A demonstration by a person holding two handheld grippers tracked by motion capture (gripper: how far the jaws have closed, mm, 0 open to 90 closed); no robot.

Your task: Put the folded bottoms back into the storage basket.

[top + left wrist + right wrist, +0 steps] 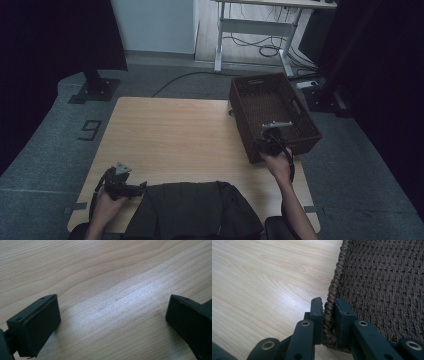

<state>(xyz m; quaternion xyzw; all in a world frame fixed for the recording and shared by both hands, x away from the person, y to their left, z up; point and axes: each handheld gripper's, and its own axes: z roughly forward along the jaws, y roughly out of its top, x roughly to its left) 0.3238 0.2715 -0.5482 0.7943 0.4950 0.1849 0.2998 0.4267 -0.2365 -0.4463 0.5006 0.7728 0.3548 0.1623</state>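
— Dim room, grey carpeted floor point(45, 145), pale wood worktop point(170, 135) in the middle. Second desk point(260, 25) with loose cables at the back.

— Step in hand?

— Looks like hauling the woven basket point(272, 112) by its rim. Sits at the far right corner of the worktop, part of it hanging past the edge. Seems empty inside, as far as the high view shows.

— Right claw?

— Right claw point(328, 311) clamped on the braided rim point(334, 287) of the basket, one jaw outside the wall, the other inside, pads pressing the weave from both sides. Same claw in the high view point(272, 137), at the basket's near wall.

— Left claw?

— Left claw point(125, 187) near the front left edge, just beside a dark cloth point(195, 210) lying at the near edge of the worktop. Jaws spread wide over bare wood point(112, 297), nothing between them.

— Next move?

— Probably a steady drag toward the middle of the worktop. Calls for a firm pinch, since a braided rim can flex and slip. Calls also for keeping the base flat, not tipping off the edge. Left claw free to help with the cloth, perhaps.

— Brands, labels?

— None readable on basket, cloth or claws. Only a mark on the floor point(91, 129) left of the worktop, shaped like a 9 or a 6; hard to tell which.
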